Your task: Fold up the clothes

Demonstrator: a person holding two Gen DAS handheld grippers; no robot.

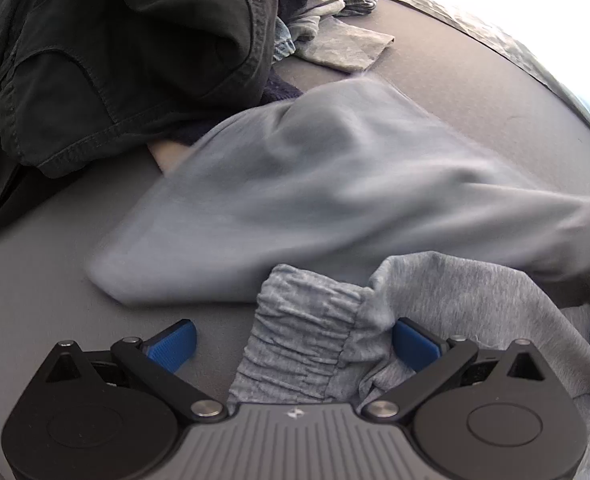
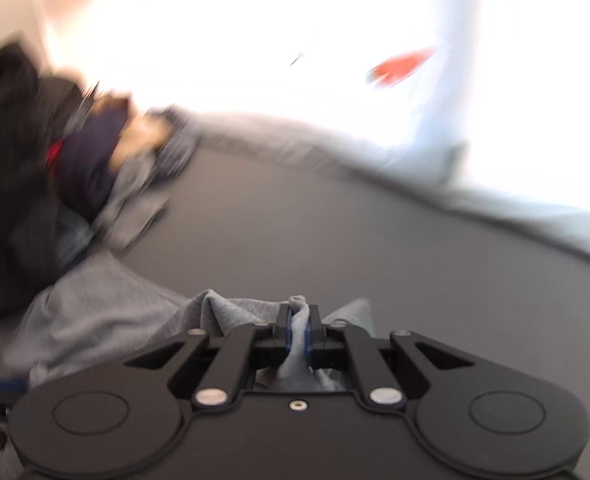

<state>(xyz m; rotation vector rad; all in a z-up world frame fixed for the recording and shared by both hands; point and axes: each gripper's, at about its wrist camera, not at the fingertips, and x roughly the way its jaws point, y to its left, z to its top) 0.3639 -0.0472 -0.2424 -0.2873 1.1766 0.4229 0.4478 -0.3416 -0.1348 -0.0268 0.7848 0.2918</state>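
A: Two grippers, one garment. The left gripper (image 1: 294,340) has its fingers (image 1: 173,344) spread wide, and the elastic waistband (image 1: 303,332) of the grey sweatpants (image 1: 475,300) lies loose between them.

B: And the right?

A: The right gripper (image 2: 298,322) has its fingers closed tight on a bunch of the same grey cloth.

B: Where do the pants lie?

A: Spread on the dark grey surface (image 1: 475,92), the leg (image 1: 295,184) blurred. Beside them, at the left, is a heap of dark clothes (image 1: 115,40), with a light grey piece (image 1: 343,44) behind it.
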